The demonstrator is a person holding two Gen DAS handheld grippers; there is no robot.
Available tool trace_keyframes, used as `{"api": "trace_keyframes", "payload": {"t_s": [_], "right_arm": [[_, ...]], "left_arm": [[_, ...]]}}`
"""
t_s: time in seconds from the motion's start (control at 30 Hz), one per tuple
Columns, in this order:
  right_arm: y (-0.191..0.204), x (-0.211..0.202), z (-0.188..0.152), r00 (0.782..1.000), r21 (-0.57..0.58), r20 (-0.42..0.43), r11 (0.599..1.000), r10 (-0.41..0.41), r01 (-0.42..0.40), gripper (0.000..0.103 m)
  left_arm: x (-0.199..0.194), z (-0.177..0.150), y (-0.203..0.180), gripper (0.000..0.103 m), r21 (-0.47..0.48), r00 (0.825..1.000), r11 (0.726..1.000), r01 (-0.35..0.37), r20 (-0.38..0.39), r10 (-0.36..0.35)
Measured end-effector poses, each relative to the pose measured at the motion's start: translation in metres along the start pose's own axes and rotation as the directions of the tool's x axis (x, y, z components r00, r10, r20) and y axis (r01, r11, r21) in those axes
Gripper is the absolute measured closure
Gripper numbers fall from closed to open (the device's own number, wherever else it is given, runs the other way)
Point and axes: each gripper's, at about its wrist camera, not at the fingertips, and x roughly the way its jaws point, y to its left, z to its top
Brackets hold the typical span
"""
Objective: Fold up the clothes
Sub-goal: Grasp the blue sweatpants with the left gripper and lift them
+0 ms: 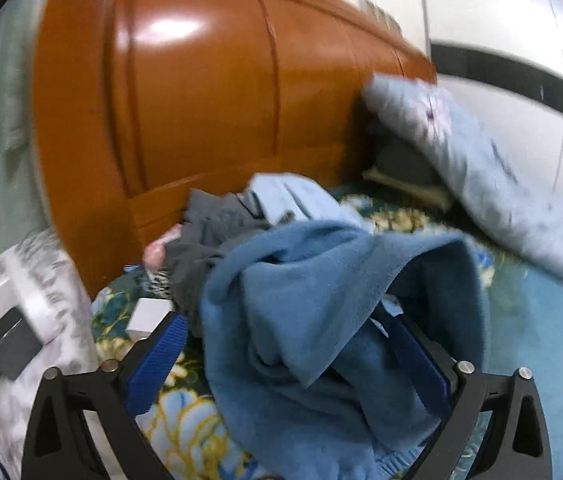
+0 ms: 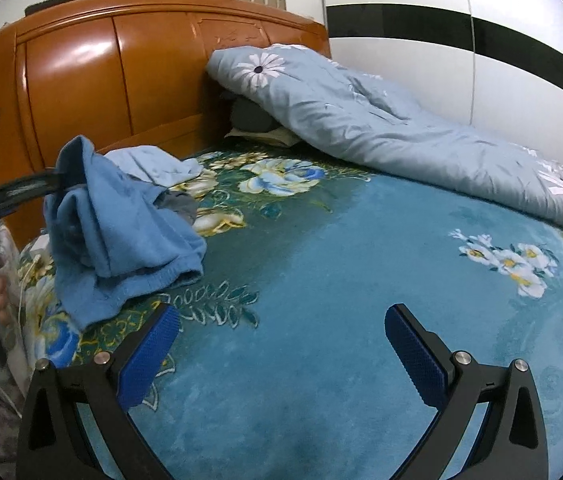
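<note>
Left claw (image 1: 281, 344) is spread wide, and the blue fleece garment (image 1: 321, 300) is draped over its right finger, fabric hanging down between the two blue pads; whether anything is truly pinched, I cannot tell. From the right wrist view that same garment (image 2: 121, 232) is hoisted off the bed (image 2: 361, 260) at its top edge near the wooden headboard (image 2: 121, 72), its lower hem resting on the floral bedspread. Behind it lies a grey garment (image 1: 209, 240) and a pale blue one (image 2: 149, 164). Right claw (image 2: 281, 344) hovers over bare bedspread, jaws wide apart, gripping nothing. Over on the far side, a light blue quilt (image 2: 381, 128) is heaped against the headboard.
</note>
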Motion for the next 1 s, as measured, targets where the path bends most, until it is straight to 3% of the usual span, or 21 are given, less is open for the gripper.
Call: {"api": "trace_keyframes", "payload": {"t_s": [0.03,0.07,0.1,0.13,0.27,0.37,0.43,0.5,0.57,0.63,0.73,0.8,0.9,1.0], "right_arm": [[0.000,-0.001,0.000,1.000,-0.001,0.006,1.000,0.006,-0.006,0.000],[0.000,-0.003,0.001,1.000,0.002,0.015,1.000,0.007,-0.007,0.000],[0.000,-0.005,0.001,1.000,0.004,0.022,1.000,0.004,-0.004,0.000],[-0.002,-0.006,0.002,1.000,0.009,0.024,1.000,-0.002,0.002,0.000],[-0.023,-0.013,0.008,0.999,0.087,0.033,0.996,-0.037,0.034,0.000],[-0.044,-0.021,0.014,0.997,0.164,0.041,0.985,-0.070,0.062,0.000],[-0.068,-0.037,0.020,0.991,0.253,0.075,0.964,-0.108,0.085,0.000],[-0.093,-0.056,0.024,0.983,0.339,0.118,0.936,-0.140,0.092,0.000],[-0.122,-0.080,0.020,0.972,0.429,0.172,0.901,-0.159,0.072,0.000],[-0.149,-0.104,0.014,0.959,0.484,0.223,0.874,-0.173,0.045,0.000],[-0.191,-0.144,0.004,0.913,0.494,0.267,0.858,-0.308,0.145,0.000],[-0.222,-0.169,-0.002,0.875,0.529,0.264,0.820,-0.405,0.220,0.000],[-0.268,-0.205,-0.017,0.826,0.620,0.252,0.740,-0.504,0.262,0.000],[-0.299,-0.240,-0.044,0.755,0.706,0.244,0.645,-0.609,0.292,0.000]], "left_arm": [[0.007,0.001,-0.002,0.035,0.012,1.000,1.000,0.003,-0.017,-0.003],[0.011,0.002,-0.001,0.065,0.008,0.999,1.000,0.005,-0.034,-0.004],[0.014,0.003,0.003,0.084,-0.013,0.999,1.000,0.005,-0.051,-0.005],[0.016,0.003,0.006,0.093,-0.033,0.998,0.999,0.004,-0.067,-0.007],[0.002,0.014,0.012,0.096,-0.041,0.997,0.998,0.043,-0.063,-0.045],[-0.036,0.040,-0.008,0.096,0.023,0.992,0.992,0.124,0.007,-0.125],[-0.068,0.060,-0.030,0.096,0.073,0.981,0.981,0.181,0.060,-0.185],[-0.108,0.080,-0.065,0.096,0.127,0.956,0.957,0.259,0.110,-0.273],[-0.149,0.096,-0.106,0.096,0.184,0.915,0.918,0.351,0.139,-0.378],[-0.191,0.111,-0.148,0.096,0.242,0.860,0.863,0.443,0.157,-0.485],[-0.256,0.125,-0.208,0.096,0.323,0.746,0.754,0.572,0.177,-0.642],[-0.291,0.131,-0.239,0.096,0.362,0.670,0.681,0.636,0.178,-0.720],[-0.322,0.129,-0.268,0.096,0.382,0.607,0.614,0.690,0.157,-0.779],[-0.352,0.128,-0.298,0.096,0.400,0.539,0.542,0.739,0.133,-0.832]]}}
